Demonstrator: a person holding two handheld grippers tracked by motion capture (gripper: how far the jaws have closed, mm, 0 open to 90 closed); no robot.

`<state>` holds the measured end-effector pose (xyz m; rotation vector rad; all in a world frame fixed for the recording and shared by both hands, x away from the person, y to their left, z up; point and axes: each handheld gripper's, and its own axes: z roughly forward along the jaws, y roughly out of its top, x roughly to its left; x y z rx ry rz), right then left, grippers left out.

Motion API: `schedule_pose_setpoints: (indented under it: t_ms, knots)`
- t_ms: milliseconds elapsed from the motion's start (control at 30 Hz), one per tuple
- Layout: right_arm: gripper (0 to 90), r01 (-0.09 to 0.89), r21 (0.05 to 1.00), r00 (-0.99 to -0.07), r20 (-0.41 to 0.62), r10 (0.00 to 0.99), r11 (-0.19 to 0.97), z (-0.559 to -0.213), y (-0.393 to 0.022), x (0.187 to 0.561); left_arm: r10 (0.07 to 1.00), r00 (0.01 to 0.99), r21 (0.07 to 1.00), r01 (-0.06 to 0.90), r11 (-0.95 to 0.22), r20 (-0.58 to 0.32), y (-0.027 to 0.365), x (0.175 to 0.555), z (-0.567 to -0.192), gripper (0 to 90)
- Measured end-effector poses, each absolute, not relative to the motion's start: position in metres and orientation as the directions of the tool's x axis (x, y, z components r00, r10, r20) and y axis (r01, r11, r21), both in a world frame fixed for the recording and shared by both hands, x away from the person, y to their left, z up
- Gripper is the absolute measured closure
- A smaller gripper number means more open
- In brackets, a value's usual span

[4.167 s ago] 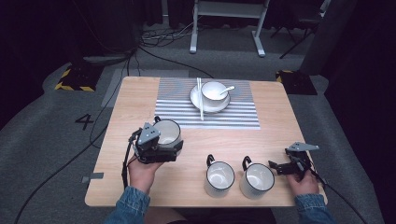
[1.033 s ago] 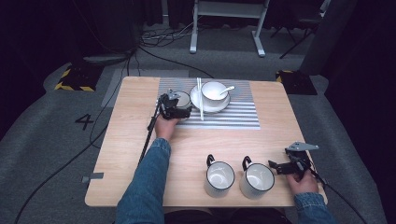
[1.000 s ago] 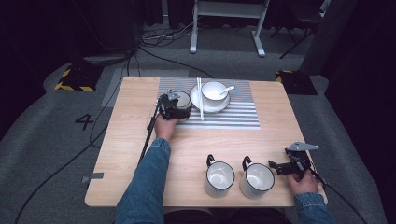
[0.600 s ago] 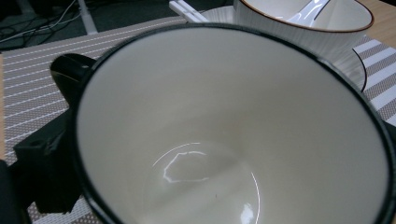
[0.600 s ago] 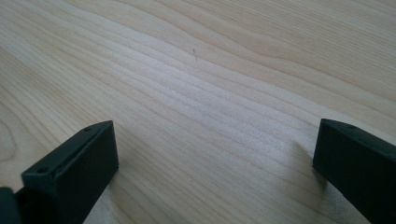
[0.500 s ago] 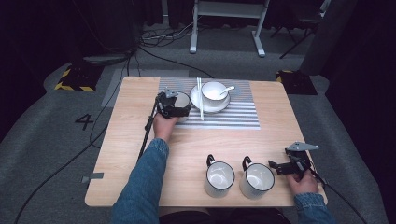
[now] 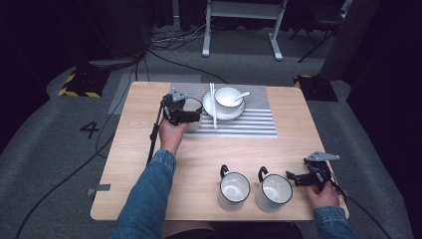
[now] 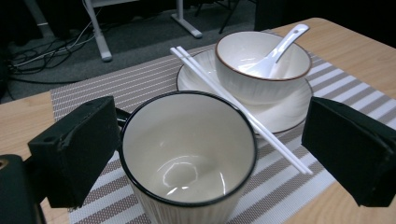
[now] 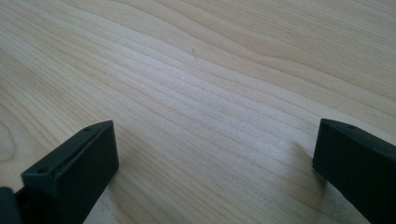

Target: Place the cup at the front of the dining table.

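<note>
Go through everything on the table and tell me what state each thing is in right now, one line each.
left gripper: open, jaws apart from the cup between them
right gripper: open, nothing between its jaws
cup: upright, empty, on the striped mat
two mugs: upright, empty, side by side
bowl: upright on a plate, spoon inside
chopsticks: lying across the plate's rim

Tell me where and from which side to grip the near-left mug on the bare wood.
Grip the mug across its rim and wall, coming straight down from above. It stands upright with an open mouth, and its handle points to the far side, so set the pads on the left and right walls, clear of the handle and the neighbouring mug.
</note>
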<state>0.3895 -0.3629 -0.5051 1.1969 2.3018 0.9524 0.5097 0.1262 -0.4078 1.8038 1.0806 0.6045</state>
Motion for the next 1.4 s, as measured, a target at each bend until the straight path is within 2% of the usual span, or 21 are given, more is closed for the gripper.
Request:
schedule_pose_setpoints:
  t_ms: [200, 400, 567, 1033, 1267, 1400]
  knots:
    - [0.2, 0.569, 0.714, -0.567, -0.019, 0.823, 0.408, -0.505, -0.363, 0.390, 0.858, 0.513, 0.895, 0.398, -0.200, -0.036, 0.130, 0.490, -0.393, 4.5]
    - [0.3, 0.569, 0.713, -0.568, -0.020, 0.823, 0.409, -0.505, -0.363, 0.390, 0.848, 0.526, 0.898, 0.403, -0.176, -0.070, 0.134, 0.476, -0.387, 4.7]
    - [0.3, 0.569, 0.714, -0.566, -0.019, 0.824, 0.407, -0.505, -0.363, 0.389, 0.836, 0.547, 0.883, 0.414, -0.222, -0.046, 0.142, 0.469, -0.383, 5.0]
    - [0.2, 0.569, 0.714, -0.566, -0.019, 0.824, 0.408, -0.505, -0.363, 0.389, 0.801, 0.584, 0.876, 0.447, -0.183, -0.131, 0.178, 0.429, -0.374, 5.8]
    - [0.2, 0.569, 0.714, -0.566, -0.019, 0.824, 0.408, -0.505, -0.363, 0.389, 0.809, 0.579, 0.870, 0.445, -0.210, -0.101, 0.192, 0.415, -0.370, 6.0]
    - [0.3, 0.570, 0.714, -0.566, -0.018, 0.824, 0.407, -0.505, -0.363, 0.389, 0.784, 0.620, 0.839, 0.446, -0.311, -0.039, 0.195, 0.409, -0.366, 6.0]
